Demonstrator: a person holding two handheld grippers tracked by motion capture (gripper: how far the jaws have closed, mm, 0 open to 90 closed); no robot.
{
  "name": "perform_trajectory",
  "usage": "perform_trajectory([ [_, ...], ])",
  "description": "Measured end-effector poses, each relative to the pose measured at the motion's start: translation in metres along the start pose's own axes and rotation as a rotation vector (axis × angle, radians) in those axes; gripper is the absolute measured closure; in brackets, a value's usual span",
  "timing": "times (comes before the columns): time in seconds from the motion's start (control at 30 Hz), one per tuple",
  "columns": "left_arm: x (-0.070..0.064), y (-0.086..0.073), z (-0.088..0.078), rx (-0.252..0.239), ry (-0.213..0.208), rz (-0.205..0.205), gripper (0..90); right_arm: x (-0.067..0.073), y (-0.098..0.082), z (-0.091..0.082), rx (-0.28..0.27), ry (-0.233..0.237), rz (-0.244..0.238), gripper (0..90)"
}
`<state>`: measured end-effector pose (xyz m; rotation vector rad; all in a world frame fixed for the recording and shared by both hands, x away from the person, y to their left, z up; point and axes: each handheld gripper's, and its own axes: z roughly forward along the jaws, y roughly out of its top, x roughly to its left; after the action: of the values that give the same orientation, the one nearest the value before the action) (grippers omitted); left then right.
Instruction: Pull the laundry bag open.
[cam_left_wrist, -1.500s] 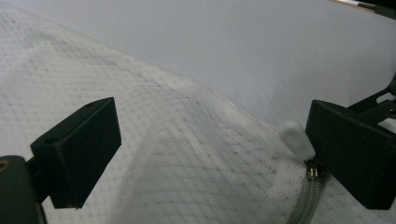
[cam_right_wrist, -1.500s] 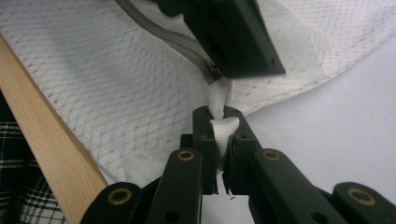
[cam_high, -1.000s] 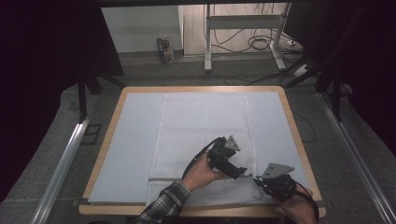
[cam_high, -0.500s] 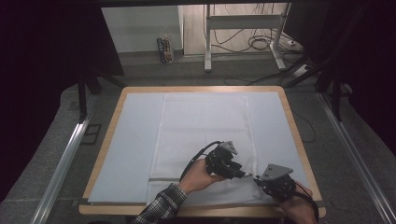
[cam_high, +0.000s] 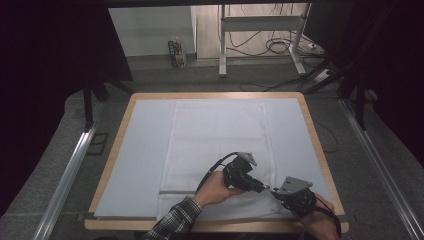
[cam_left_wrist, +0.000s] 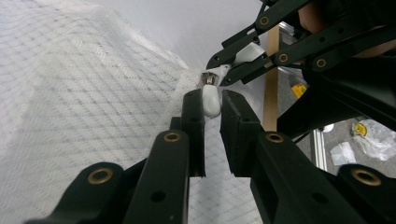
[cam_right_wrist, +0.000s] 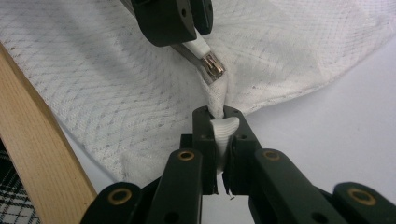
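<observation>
- High view: the white towel (cam_high: 220, 145) is lying flat on the table (cam_high: 310, 125), both grippers meeting at its near right corner.
- Left gripper view: the left gripper (cam_left_wrist: 212, 100) has just been closing on a small white clip-like piece (a thin hold, likely to slip).
- Right gripper view: the right gripper (cam_right_wrist: 219, 122) is clamping the bunched corner; pulling apart could tear it free.

Table light: even, bright from overhead
Surround: dark, near black at both sides
Gripper views: near jaws soft, cloth weave sharp
Shadows: faint

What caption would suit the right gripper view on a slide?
Right gripper shut on the white mesh cloth's bunched corner, left gripper close above.
</observation>
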<state>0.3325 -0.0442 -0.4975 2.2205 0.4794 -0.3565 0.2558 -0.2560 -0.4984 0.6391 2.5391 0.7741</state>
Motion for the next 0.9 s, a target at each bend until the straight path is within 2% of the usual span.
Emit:
perform_trajectory([
  [0.1,0.0007,0.0010,0.0007,0.014,-0.003,0.000,79.2,0.0004,0.0003,-0.0005,0.001,-0.005,-0.008,84.0],
  [0.17,0.0001,0.0014,0.0028,0.006,-0.013,-0.019,78.8,0.0008,0.0004,-0.0006,-0.003,-0.009,-0.013,84.0],
  [0.37,-0.0013,0.0021,0.0052,0.023,-0.021,-0.017,80.8,0.0013,0.0007,-0.0010,-0.003,-0.014,-0.015,83.9],
  [0.47,-0.0010,0.0016,0.0056,0.040,-0.015,-0.001,83.6,0.0011,0.0005,-0.0014,-0.003,-0.020,-0.018,83.9],
  [0.63,-0.0014,0.0012,0.0047,0.031,-0.002,0.005,85.3,0.0013,0.0007,-0.0013,-0.005,-0.019,-0.015,83.8],
  [0.77,-0.0027,0.0007,0.0046,0.036,0.011,0.032,86.7,-0.0002,0.0000,-0.0006,-0.009,-0.004,-0.005,83.2],
  [0.83,-0.0034,0.0001,0.0041,0.028,0.020,0.043,86.9,-0.0018,-0.0006,-0.0007,-0.014,0.009,0.007,81.1],
  [0.9,-0.0039,-0.0001,0.0032,0.019,0.027,0.045,87.1,-0.0034,-0.0006,-0.0015,-0.027,0.007,0.017,75.2],
])
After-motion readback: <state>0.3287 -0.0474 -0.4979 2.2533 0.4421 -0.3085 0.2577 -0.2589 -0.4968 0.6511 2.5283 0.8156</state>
